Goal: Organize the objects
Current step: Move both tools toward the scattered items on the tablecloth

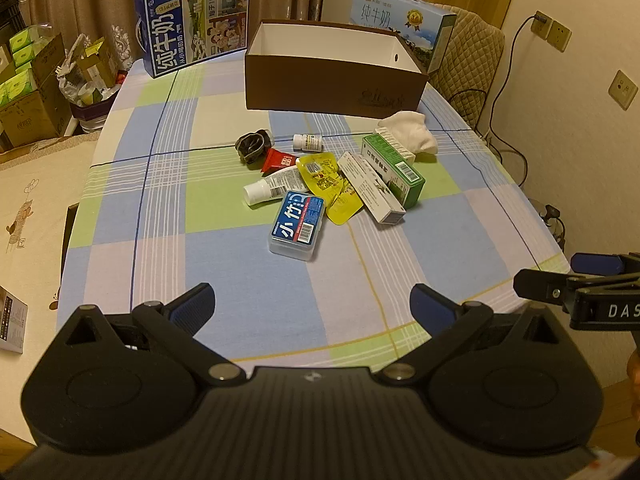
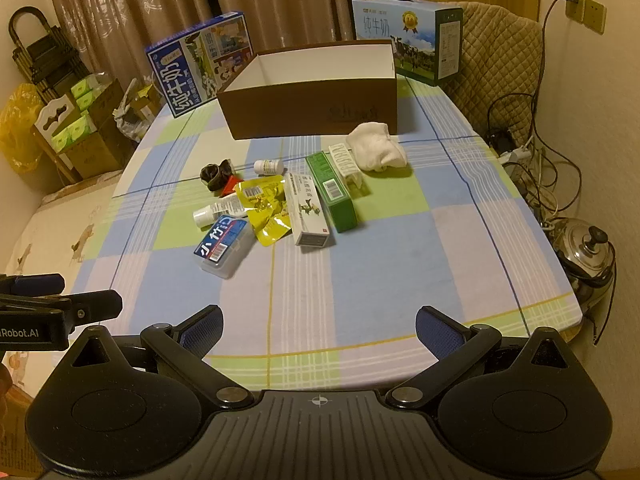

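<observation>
Step in hand: the first pick is judged not yet begun; the nearest item, the clear floss case [image 1: 297, 226], is best taken first, gripped across its short sides so the pile is not dragged.
Left gripper [image 1: 312, 306]: held wide apart, empty, above the table's near edge.
Right gripper [image 2: 319, 326]: likewise spread and empty, beside the left one.
Pile: tube [image 1: 276, 187], yellow pouch [image 1: 326, 184], white carton [image 1: 370, 188] and green carton [image 1: 394, 170] overlap mid-table, well ahead of both grippers.
Brown box [image 1: 332, 88]: open near the far edge, seemingly empty.
White cloth [image 2: 376, 152]: just before the box's right corner.
</observation>
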`<state>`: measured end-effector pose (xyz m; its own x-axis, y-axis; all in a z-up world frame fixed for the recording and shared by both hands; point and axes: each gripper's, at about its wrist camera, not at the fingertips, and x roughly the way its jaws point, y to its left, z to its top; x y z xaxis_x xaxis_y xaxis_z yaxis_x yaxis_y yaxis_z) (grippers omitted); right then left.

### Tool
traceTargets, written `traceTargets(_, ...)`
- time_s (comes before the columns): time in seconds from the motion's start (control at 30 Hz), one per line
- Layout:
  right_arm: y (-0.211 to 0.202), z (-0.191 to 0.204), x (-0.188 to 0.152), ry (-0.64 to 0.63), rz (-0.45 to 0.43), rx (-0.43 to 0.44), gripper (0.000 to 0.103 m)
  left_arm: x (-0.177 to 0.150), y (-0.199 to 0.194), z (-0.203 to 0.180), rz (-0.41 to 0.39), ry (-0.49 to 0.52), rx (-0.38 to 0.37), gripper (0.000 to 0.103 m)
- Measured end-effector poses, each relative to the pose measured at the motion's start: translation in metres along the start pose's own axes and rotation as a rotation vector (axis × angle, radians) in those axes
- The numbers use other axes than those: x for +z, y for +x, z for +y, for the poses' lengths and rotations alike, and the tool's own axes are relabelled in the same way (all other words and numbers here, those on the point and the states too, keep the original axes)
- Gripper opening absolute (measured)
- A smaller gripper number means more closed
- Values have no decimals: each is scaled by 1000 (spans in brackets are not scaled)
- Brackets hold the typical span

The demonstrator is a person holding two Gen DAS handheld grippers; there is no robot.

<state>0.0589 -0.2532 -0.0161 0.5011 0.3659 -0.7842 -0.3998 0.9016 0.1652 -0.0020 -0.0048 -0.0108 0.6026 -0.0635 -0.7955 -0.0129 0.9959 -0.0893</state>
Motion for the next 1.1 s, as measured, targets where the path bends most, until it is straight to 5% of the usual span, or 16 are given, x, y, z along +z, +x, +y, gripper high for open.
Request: traceTargets(1.1, 20, -7, 25, -15, 32, 8, 101, 29, 19, 4, 40, -17, 1, 102)
